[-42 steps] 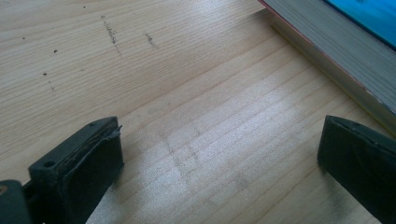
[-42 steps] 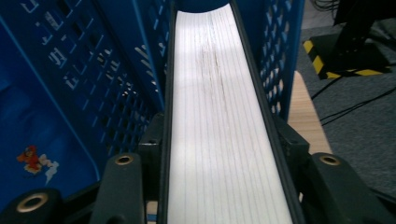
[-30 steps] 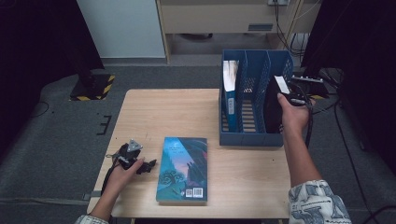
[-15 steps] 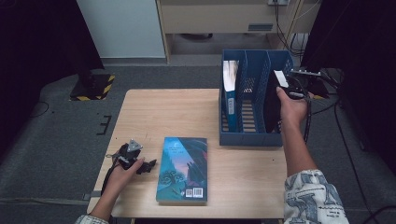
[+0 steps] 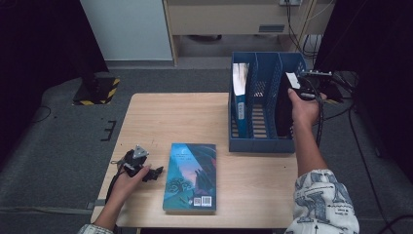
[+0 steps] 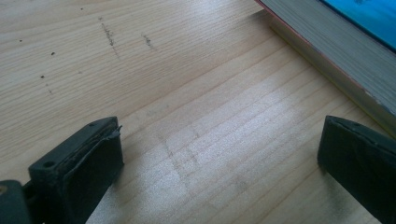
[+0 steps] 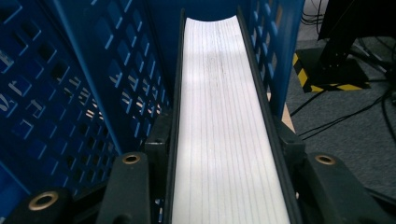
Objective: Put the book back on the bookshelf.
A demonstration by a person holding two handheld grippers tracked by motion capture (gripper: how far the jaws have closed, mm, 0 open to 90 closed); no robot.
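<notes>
- Between the right hand-held gripper's [image 7: 219, 154] clamped jaws, a black book [image 7: 219, 116] stands in the blue file rack's [image 5: 253, 142] rightmost compartment.
- Beyond it, 1 blue-spined book [image 5: 240, 100] occupies the leftmost compartment.
- Left hand-held gripper [image 6: 219, 158] rests open on the tabletop [image 6: 187, 93].

The counter [image 5: 160, 122] is pale wood with a fine straight grain, matt, flecked with a few dark specks and scuffs. On it lies a book with a blue illustrated cover [image 5: 191, 175] that has a slight sheen; its page block looks like rough, greyish paper, with a thin red edge along the cover. The blue file rack [image 5: 260, 144] is moulded plastic, smooth, its walls pierced in a grid of square holes. The black-covered book [image 7: 224, 121] has matt dark boards and a clean white paper edge, finely lined. The left tool [image 6: 219, 163] carries matt black pads, rubbery and a little worn at the corner. The right tool [image 7: 223, 154] is matt black plastic with brass-coloured metal rivets. The floor [image 5: 58, 146] is dull grey carpet.
</notes>
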